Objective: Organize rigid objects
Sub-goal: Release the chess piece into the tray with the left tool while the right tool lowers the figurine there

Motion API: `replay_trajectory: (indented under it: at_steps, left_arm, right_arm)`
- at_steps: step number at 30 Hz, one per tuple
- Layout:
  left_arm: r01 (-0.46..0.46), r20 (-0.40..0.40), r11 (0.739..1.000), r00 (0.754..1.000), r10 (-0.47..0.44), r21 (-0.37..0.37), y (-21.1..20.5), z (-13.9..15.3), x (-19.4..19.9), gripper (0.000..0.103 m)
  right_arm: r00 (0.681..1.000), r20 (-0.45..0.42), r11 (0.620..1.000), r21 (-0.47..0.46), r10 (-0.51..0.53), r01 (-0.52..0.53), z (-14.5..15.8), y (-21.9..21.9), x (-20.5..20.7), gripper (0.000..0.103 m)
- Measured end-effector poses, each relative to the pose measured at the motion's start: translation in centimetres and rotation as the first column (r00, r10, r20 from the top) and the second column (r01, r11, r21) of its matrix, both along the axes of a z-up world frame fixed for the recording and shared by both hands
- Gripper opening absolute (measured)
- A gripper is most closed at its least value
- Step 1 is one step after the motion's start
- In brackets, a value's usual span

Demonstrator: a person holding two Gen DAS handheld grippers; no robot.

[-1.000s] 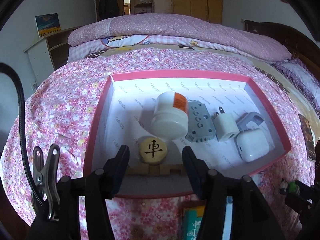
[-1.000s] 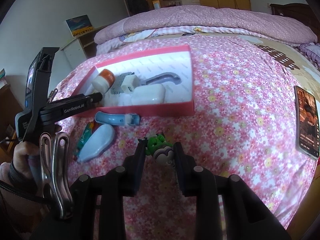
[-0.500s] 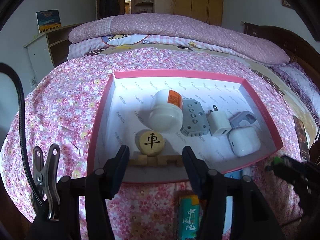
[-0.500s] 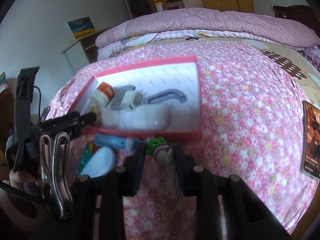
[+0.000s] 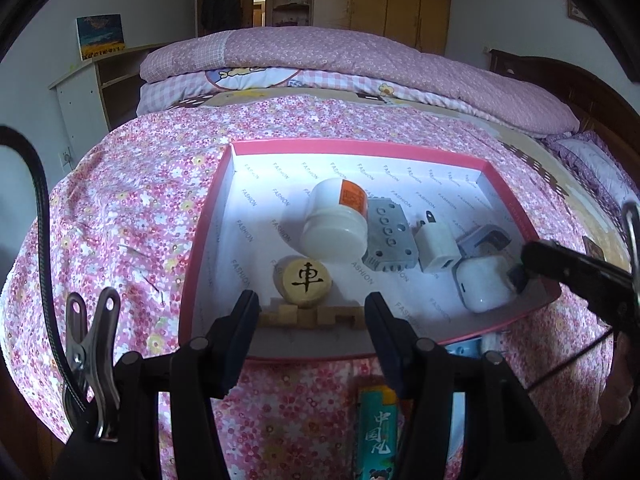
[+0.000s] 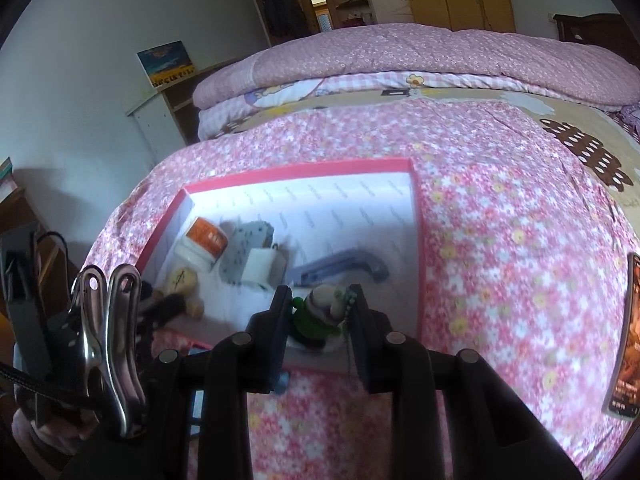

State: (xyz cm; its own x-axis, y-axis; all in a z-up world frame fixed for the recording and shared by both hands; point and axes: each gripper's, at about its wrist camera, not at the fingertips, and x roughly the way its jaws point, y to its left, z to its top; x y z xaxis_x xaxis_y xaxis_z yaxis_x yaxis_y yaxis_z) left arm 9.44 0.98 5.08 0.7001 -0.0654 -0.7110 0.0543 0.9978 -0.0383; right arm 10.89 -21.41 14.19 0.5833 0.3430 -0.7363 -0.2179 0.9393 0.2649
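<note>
A pink box (image 5: 360, 145) with a white inside lies on the flowered bedspread. In it are a white jar (image 5: 334, 226) with an orange label, a grey holed block (image 5: 388, 240), a white charger plug (image 5: 436, 248), a white earbud case (image 5: 482, 286), a round wooden chess piece (image 5: 304, 280) and a notched wooden block (image 5: 308, 316). My left gripper (image 5: 312, 312) hangs open at the box's near wall, nothing between its fingers. My right gripper (image 6: 322, 312) is shut on a small green figurine (image 6: 316, 314) with a bead chain, over the pink box's (image 6: 300, 171) near side, and enters the left wrist view above the case.
A green tube (image 5: 376, 432) with Chinese characters and a blue object (image 5: 464, 348) lie on the bedspread just in front of the box. A phone-like dark card (image 6: 626, 340) lies at the right. Folded quilts (image 5: 360, 60) are stacked at the far end of the bed.
My right gripper has carried the green figurine from the bedspread up and forward to the box's near side. The left gripper has stayed where it was, still open.
</note>
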Motion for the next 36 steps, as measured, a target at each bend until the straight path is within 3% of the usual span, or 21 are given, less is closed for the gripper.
replay_trajectory:
  at_steps: [18, 23, 27, 36]
  left_arm:
    - [0.006, -0.002, 1.0, 1.0, -0.006, -0.011, -0.1, 0.1, 0.1, 0.058]
    - [0.01, 0.007, 1.0, 1.0, -0.01, -0.017, -0.2, 0.4, -0.1, 0.058]
    - [0.012, 0.004, 1.0, 1.0, -0.011, -0.022, -0.2, 0.5, -0.3, 0.058]
    - [0.009, 0.01, 1.0, 1.0, -0.009, -0.024, -0.2, 1.0, -1.1, 0.058]
  right_arm:
    - [1.0, -0.006, 1.0, -0.021, 0.014, -0.015, -1.4, 0.9, 2.3, 0.029]
    - [1.0, 0.006, 1.0, -0.016, -0.002, 0.002, -1.1, 0.8, 2.3, 0.043]
    - [0.999, 0.027, 1.0, 0.012, -0.024, 0.023, -0.4, 0.2, 1.9, 0.062]
    - [0.999, 0.016, 0.999, 0.022, -0.032, 0.031, 0.4, -0.4, 0.5, 0.065]
